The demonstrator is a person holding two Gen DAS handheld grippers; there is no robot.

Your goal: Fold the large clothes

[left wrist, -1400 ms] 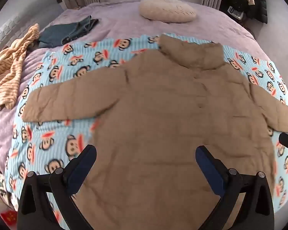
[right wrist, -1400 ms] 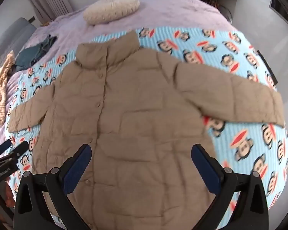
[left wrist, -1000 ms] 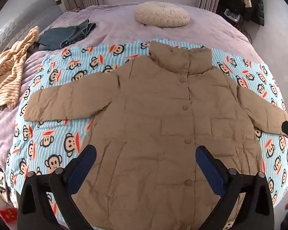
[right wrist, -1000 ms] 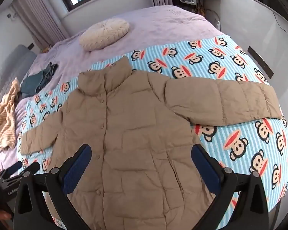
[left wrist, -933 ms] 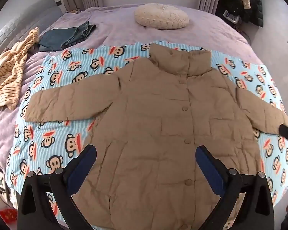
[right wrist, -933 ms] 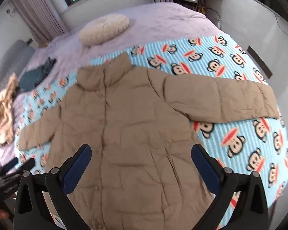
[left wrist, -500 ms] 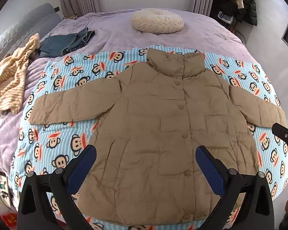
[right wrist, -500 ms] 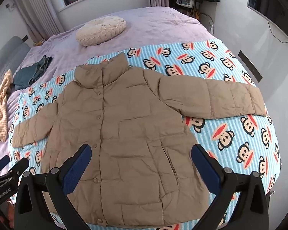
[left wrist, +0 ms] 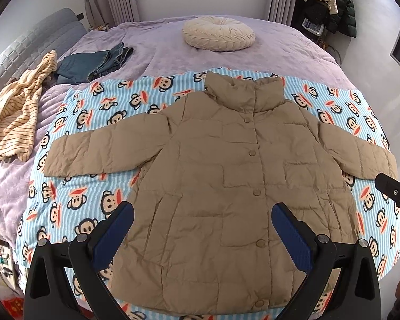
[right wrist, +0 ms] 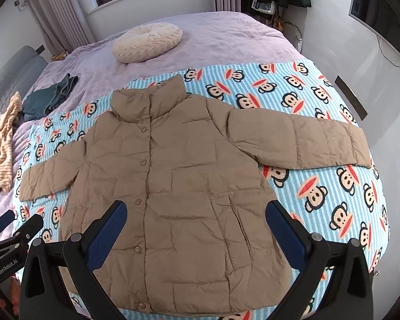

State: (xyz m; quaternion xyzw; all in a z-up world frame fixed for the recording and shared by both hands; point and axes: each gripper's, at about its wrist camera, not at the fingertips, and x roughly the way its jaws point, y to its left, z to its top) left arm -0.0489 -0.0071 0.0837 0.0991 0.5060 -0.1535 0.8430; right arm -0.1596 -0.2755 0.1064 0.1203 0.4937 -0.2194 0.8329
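Observation:
A tan puffer jacket lies flat and buttoned on a blue monkey-print blanket, collar away from me, both sleeves spread out to the sides. It also shows in the right wrist view on the same blanket. My left gripper is open and empty, held above the jacket's lower half. My right gripper is open and empty, also above the lower half. Each gripper's tip shows at the edge of the other's view.
The blanket lies on a purple bed. A cream round cushion sits at the far side. Folded jeans and a yellow striped garment lie at the left. Coats hang at the back right.
Both grippers have pulled up and back from the jacket, so the whole jacket and more of the bed and room are now in view. The jacket has not moved.

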